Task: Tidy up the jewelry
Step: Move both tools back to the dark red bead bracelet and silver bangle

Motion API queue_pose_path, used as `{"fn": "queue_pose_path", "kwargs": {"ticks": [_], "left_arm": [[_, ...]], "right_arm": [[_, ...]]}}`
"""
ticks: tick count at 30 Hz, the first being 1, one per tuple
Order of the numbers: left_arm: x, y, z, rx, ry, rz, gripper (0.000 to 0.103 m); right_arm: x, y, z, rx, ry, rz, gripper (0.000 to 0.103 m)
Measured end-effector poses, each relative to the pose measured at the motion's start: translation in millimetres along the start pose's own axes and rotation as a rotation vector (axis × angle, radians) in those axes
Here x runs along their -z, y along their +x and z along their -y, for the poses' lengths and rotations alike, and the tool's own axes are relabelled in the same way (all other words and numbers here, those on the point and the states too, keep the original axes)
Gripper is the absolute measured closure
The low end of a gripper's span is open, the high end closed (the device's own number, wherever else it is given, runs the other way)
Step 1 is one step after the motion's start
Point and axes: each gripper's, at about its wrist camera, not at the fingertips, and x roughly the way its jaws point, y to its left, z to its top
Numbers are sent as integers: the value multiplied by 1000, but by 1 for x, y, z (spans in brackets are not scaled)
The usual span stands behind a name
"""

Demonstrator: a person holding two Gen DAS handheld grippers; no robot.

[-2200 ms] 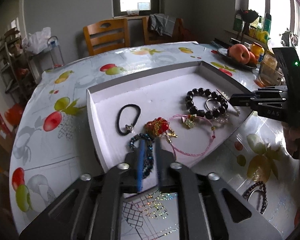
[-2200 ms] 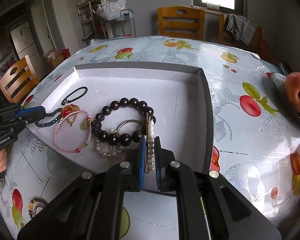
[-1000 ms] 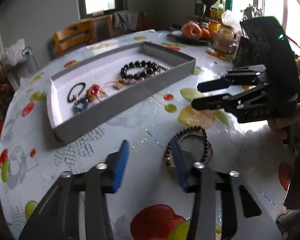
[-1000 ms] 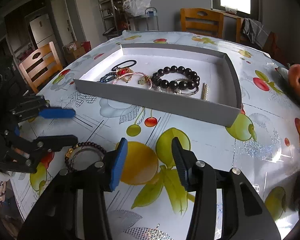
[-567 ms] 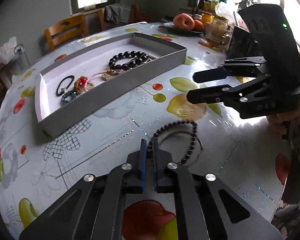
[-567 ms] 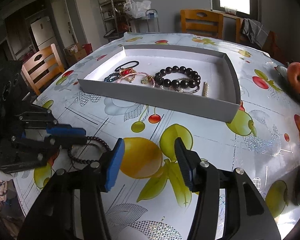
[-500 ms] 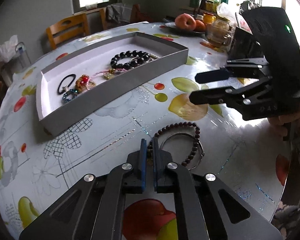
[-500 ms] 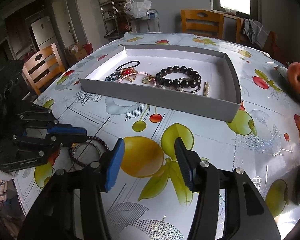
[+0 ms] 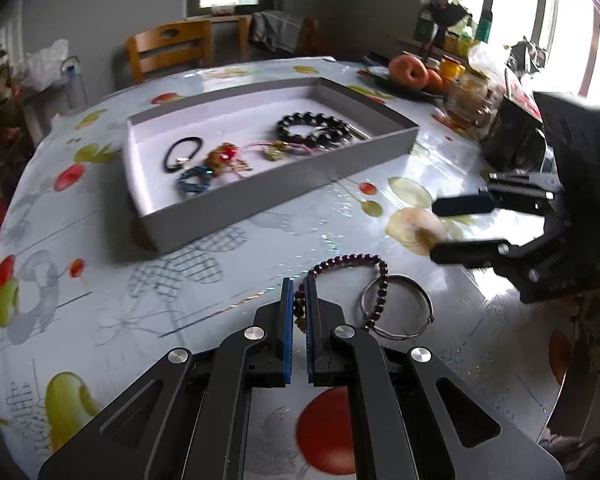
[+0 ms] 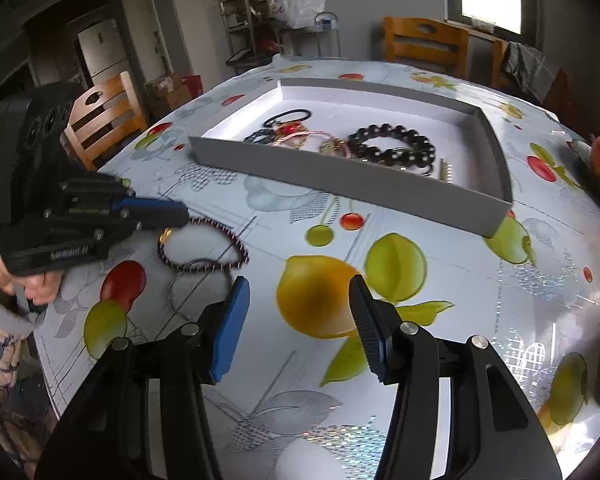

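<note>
Left tongs: our left tongs (image 9: pixel 299 286) are clenched on the dark red bead bracelet (image 9: pixel 342 264), its strand pinched between the two blue pads.
Right tongs: our right tongs (image 10: pixel 298 300) stand released, nothing between the jaws, hovering over the yellow fruit print of the table (image 10: pixel 440 264).
Bead bracelet: we see it near the table's near edge, on the near side of the grey tray (image 9: pixel 284 184); its loop trails away from the pads, and whether the far end rests on the cloth we cannot tell.
Silver bangle: the silver bangle (image 9: pixel 396 306) lies flat on the table just beside the bead bracelet, on its right in our left wrist view; they appear to touch or overlap.
Tray: it sits further in towards the middle of the table, well apart from the bracelet we hold.
Tray contents: a black hair tie (image 9: pixel 182 154), a blue bead bracelet (image 9: pixel 196 180), a red and gold charm (image 9: pixel 224 156), a pink cord bracelet (image 9: pixel 284 148) and a black bead bracelet (image 9: pixel 312 128).
Far edge: apples (image 9: pixel 410 70) and jars (image 9: pixel 470 92) stand by the window side of the table.
</note>
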Motion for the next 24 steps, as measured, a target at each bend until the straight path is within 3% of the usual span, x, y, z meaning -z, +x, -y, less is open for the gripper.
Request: {"fn": "queue_pose_path", "kwargs": {"ticks": [10,13,15,17,18,20,22,24], "left_arm": [[4,0,-10,-27,-8,-19,97],[6,2,-9,-36,2,-27,97],[5,3,-7,-45,14,-32,97],[5,5,-6,-51,21,-37,97],[5,6,-6,-55,22,-39,95],[6,7,-5,-61,28,-39,79],[5,7,-3,-67,37,-39,70],[5,9,-1,-73,50,-46,69]], "right_arm": [[-8,21,-33,-18,-94,-56,52],[-8,24,-39,7,-124,-63,66],[-9,24,-40,14,-135,-63,84],[-8,24,-39,23,-139,-61,93],[-8,23,-39,26,-140,-61,98],[-7,23,-37,39,-141,-60,100],[-6,21,-33,46,-137,-59,100],[-6,20,-31,51,-130,-58,100]]}}
